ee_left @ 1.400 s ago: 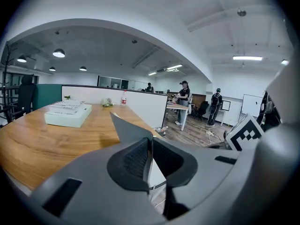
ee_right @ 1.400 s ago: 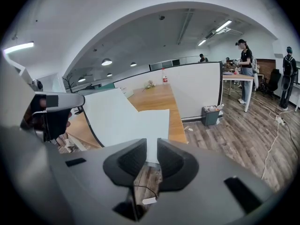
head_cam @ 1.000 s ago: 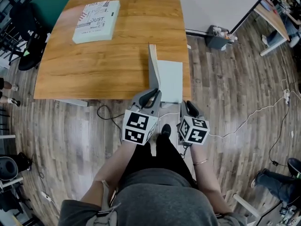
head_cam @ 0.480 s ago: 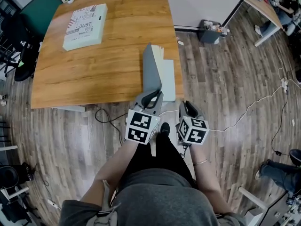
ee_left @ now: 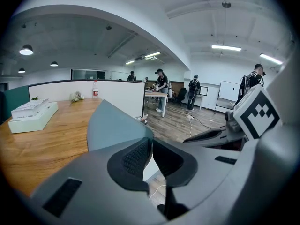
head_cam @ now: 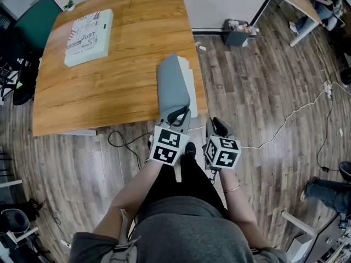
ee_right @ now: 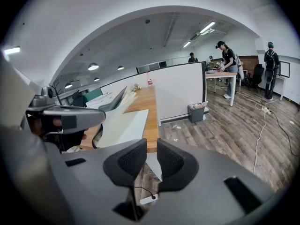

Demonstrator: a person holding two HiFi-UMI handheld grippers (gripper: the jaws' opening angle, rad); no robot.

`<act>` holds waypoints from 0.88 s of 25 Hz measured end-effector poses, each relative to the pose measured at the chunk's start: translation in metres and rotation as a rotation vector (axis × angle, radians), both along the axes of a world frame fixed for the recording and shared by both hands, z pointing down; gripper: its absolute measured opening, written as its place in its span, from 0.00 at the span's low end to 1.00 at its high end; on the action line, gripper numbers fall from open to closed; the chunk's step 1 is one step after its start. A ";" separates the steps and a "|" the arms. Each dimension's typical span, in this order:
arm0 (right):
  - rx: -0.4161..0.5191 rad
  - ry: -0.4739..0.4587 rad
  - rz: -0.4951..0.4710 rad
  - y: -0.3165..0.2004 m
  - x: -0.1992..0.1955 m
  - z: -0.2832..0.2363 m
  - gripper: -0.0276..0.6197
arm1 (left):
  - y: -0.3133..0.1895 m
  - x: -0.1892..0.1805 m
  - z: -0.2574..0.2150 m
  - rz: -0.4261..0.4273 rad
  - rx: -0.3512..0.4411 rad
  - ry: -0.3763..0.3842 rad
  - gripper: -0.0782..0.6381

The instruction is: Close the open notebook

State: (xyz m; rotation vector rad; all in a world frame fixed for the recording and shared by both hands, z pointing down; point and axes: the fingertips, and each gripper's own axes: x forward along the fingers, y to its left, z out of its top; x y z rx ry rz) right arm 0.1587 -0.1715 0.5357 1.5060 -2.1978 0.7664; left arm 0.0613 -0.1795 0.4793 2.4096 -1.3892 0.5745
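Grey cover [head_cam: 171, 86], pinched at its near end by the left tongs [head_cam: 176, 113], leans over the pages [head_cam: 191, 82] along the tabletop's [head_cam: 109, 86] right edge; right tongs [head_cam: 218, 124] gape empty.

1. Wooden table [head_cam: 109, 81] up top left, warm orange grain, bright and evenly lit.
2. Grey-brown plank floor [head_cam: 263, 92] all around it, with a thin pale cable [head_cam: 288, 122] snaking across on the right.
3. White partition wall [head_cam: 230, 1] runs behind the table, a small grey bin [head_cam: 237, 34] at its foot.
4. Strip lights [ee_left: 226, 47] glow on the white ceiling, and people [ee_right: 226, 60] stand at a desk far back.
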 end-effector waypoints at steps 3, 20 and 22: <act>0.000 -0.002 0.012 0.001 0.005 -0.001 0.16 | -0.002 0.007 0.008 0.026 -0.012 -0.038 0.17; -0.006 -0.019 0.092 0.002 0.033 -0.002 0.15 | -0.009 0.034 0.064 0.138 -0.130 -0.179 0.18; -0.008 -0.022 0.100 0.002 0.034 -0.002 0.16 | -0.009 0.035 0.068 0.148 -0.142 -0.190 0.18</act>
